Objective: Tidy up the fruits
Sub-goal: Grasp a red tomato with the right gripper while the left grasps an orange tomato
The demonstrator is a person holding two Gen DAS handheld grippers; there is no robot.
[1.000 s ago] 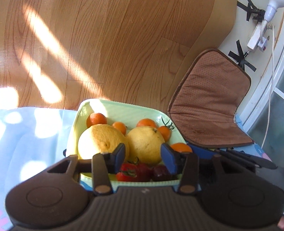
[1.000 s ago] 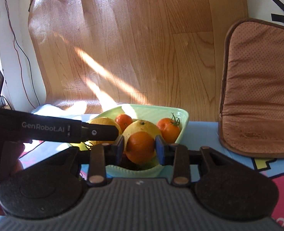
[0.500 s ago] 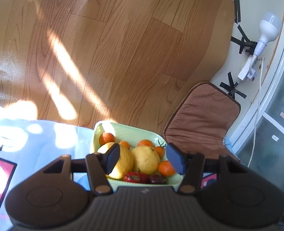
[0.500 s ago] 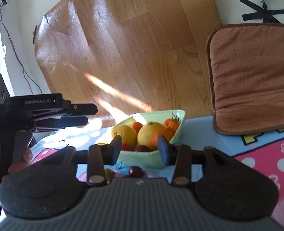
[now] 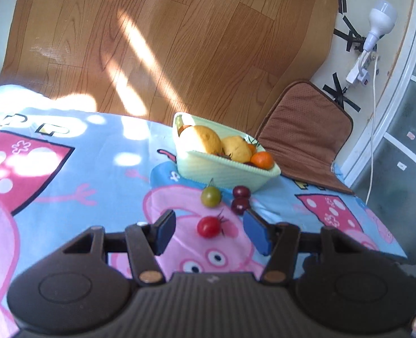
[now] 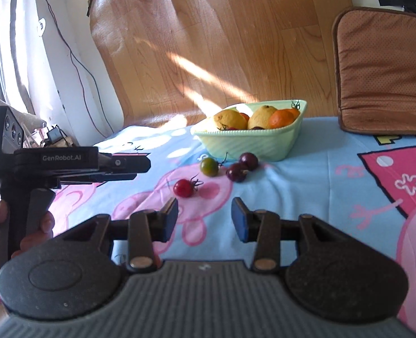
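A pale green bowl (image 5: 224, 174) (image 6: 253, 143) on the cartoon cloth holds two yellow lemons (image 5: 205, 139), oranges (image 5: 262, 159) (image 6: 281, 118) and small tomatoes. In front of it lie a green tomato (image 5: 211, 196) (image 6: 209, 166), two dark cherries (image 5: 240, 198) (image 6: 241, 166) and a red cherry tomato (image 5: 208, 226) (image 6: 183, 188). My left gripper (image 5: 209, 232) is open and empty, with the red tomato showing between its fingers. My right gripper (image 6: 204, 218) is open and empty, back from the loose fruit. The left gripper's side shows in the right wrist view (image 6: 106, 166).
A brown seat cushion (image 5: 303, 135) (image 6: 382, 70) lies at the cloth's far right edge. Wood-pattern floor lies beyond the cloth. A lamp bulb and cable (image 5: 376, 36) hang on the right wall. Cables and a window are at the left (image 6: 67, 56).
My right gripper let the orange go into the bowl and opened. Both grippers drew back from the bowl, so the loose fruit on the cloth came into view.
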